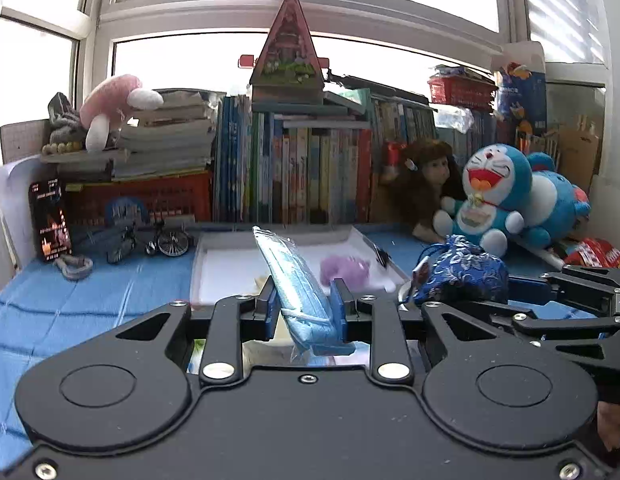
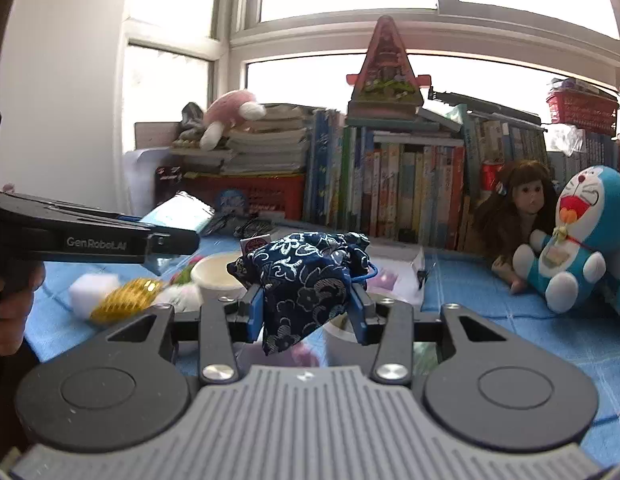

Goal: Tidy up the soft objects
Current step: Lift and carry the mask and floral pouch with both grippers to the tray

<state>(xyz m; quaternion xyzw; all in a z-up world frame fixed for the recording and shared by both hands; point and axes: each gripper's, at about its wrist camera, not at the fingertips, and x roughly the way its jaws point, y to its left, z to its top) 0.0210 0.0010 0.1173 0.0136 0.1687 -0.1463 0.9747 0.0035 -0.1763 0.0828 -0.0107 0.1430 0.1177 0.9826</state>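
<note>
One gold ornament [image 2: 124, 300], right view only

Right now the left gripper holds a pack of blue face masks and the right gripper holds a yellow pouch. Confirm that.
Not quite. The right gripper holds a dark blue brocade drawstring pouch, not a yellow one, as the right wrist view shows. The left gripper does hold the pack of blue face masks.

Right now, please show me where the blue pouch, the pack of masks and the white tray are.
blue pouch [image 2: 306, 280]: right wrist view, middle of the patterned cloth.
pack of masks [image 1: 298, 280]: left wrist view, middle of the wrapper.
white tray [image 1: 230, 272]: left wrist view, bare floor.
</note>
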